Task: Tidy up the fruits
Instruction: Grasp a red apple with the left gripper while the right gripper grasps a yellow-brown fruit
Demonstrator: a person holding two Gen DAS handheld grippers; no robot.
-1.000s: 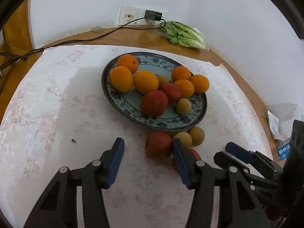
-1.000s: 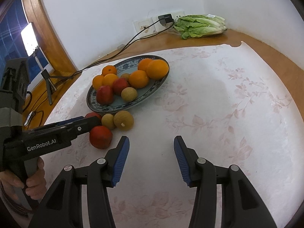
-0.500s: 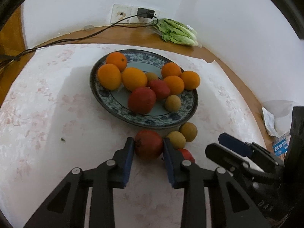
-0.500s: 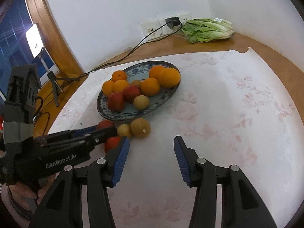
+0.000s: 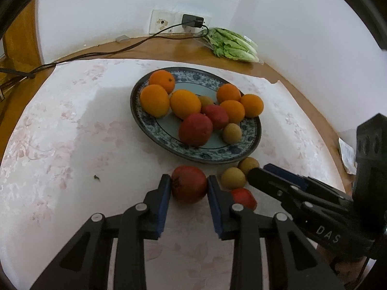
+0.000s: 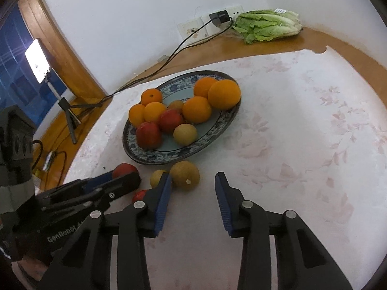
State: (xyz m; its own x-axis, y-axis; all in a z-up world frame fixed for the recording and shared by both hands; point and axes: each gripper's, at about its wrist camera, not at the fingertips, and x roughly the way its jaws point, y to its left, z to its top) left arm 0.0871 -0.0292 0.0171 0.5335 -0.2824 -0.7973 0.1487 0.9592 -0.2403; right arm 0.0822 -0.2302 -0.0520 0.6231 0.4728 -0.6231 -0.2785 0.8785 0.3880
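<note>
A blue-patterned plate [image 5: 241, 150] holds several oranges, two red fruits and small yellow-brown ones. In front of it, on the flowered cloth, my left gripper [image 5: 188, 180] is shut on a large red fruit [image 5: 189, 189]. Beside it lie a yellow-green fruit [image 5: 233, 177], a brown fruit [image 5: 249, 164] and a small red fruit [image 5: 244, 197]. My right gripper [image 6: 193, 177] comes in from the right with its jaws closing. The brown fruit [image 6: 185, 175] sits between them against the left finger [image 6: 164, 188], clear of the right one. The left gripper [image 6: 121, 181] shows at the left of that view.
A lettuce in a bag [image 5: 232, 46] lies at the back by the wall, beside a plugged charger [image 5: 192, 20] whose cable [image 5: 96, 54] runs off to the left. A lamp on a tripod [image 6: 37, 60] stands beyond the table's left edge. The plate [image 6: 169, 157] lies left of bare cloth.
My left gripper has shut onto the large red fruit. My right gripper has come closer to the loose fruits and its jaws have narrowed around the brown one.
</note>
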